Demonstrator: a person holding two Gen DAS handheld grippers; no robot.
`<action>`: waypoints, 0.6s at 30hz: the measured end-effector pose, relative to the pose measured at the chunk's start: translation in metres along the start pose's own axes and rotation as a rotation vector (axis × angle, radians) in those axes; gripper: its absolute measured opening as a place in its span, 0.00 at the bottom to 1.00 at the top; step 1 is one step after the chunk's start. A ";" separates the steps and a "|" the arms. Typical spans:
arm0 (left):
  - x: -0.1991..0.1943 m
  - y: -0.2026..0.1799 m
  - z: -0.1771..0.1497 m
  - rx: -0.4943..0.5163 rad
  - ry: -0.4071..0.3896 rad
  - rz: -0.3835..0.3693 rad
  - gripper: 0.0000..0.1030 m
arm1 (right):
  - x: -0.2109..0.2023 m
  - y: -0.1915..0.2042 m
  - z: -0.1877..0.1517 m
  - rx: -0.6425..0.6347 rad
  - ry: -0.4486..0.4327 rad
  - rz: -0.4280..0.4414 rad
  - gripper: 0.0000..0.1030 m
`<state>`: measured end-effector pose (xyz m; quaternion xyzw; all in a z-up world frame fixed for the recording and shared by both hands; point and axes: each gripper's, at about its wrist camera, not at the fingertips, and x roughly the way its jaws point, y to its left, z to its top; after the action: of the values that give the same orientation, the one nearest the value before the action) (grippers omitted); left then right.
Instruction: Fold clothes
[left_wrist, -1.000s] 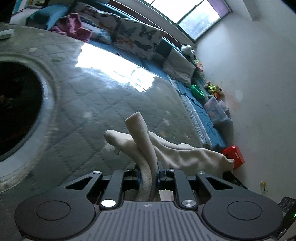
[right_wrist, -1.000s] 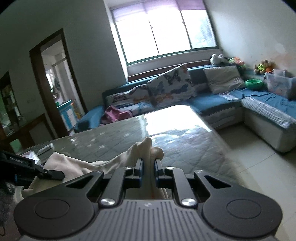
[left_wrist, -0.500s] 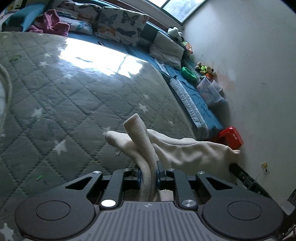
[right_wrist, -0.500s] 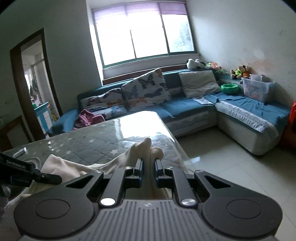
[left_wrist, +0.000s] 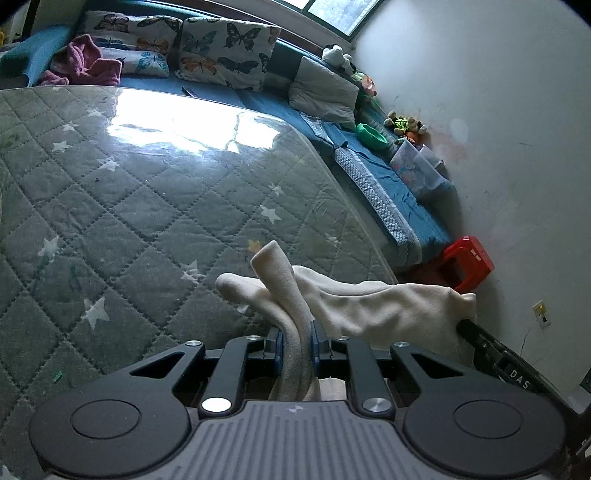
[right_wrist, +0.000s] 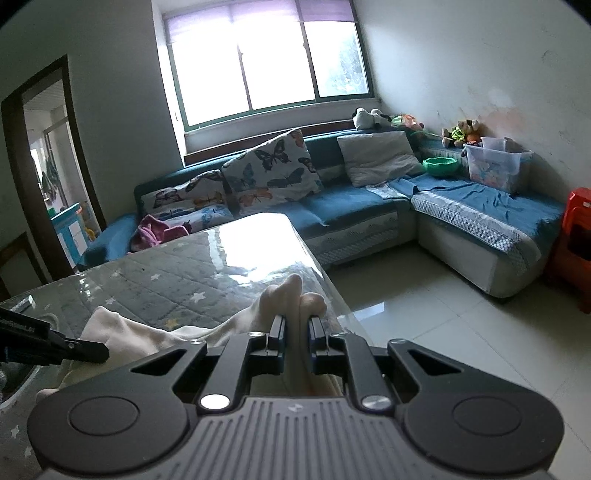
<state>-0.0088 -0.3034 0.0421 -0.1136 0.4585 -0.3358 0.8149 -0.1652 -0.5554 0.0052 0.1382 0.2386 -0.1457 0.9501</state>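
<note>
A cream fleece garment (left_wrist: 373, 306) hangs stretched between my two grippers above the quilted grey table (left_wrist: 140, 206). My left gripper (left_wrist: 296, 338) is shut on one bunched edge of it, which sticks up past the jaws. My right gripper (right_wrist: 296, 332) is shut on the other edge of the garment (right_wrist: 284, 299), near the table's right edge. The right gripper shows at the far right of the left wrist view (left_wrist: 495, 354), and the left gripper at the left of the right wrist view (right_wrist: 55, 343). The cloth below the jaws is hidden.
The table (right_wrist: 177, 280) has a glossy cover with star print. A blue corner sofa (right_wrist: 369, 206) with butterfly pillows stands behind and to the right. A pink cloth (right_wrist: 155, 232) lies on it. A red stool (right_wrist: 576, 243) stands by the wall over white floor tiles.
Both grippers have swung right with the garment still held. The dark round object at the table's left has left the left wrist view; the sofa corner and floor now fill the right wrist view.
</note>
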 end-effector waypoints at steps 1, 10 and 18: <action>0.000 0.000 0.000 -0.001 0.001 0.003 0.15 | 0.001 -0.001 0.000 0.001 0.002 -0.002 0.11; 0.003 0.004 -0.003 -0.017 0.016 0.031 0.15 | 0.009 -0.004 -0.005 -0.009 0.025 -0.032 0.11; 0.005 0.009 -0.006 -0.025 0.027 0.060 0.17 | 0.023 -0.007 -0.009 -0.024 0.060 -0.061 0.12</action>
<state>-0.0084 -0.2995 0.0308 -0.1054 0.4766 -0.3070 0.8170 -0.1519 -0.5633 -0.0149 0.1235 0.2731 -0.1675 0.9392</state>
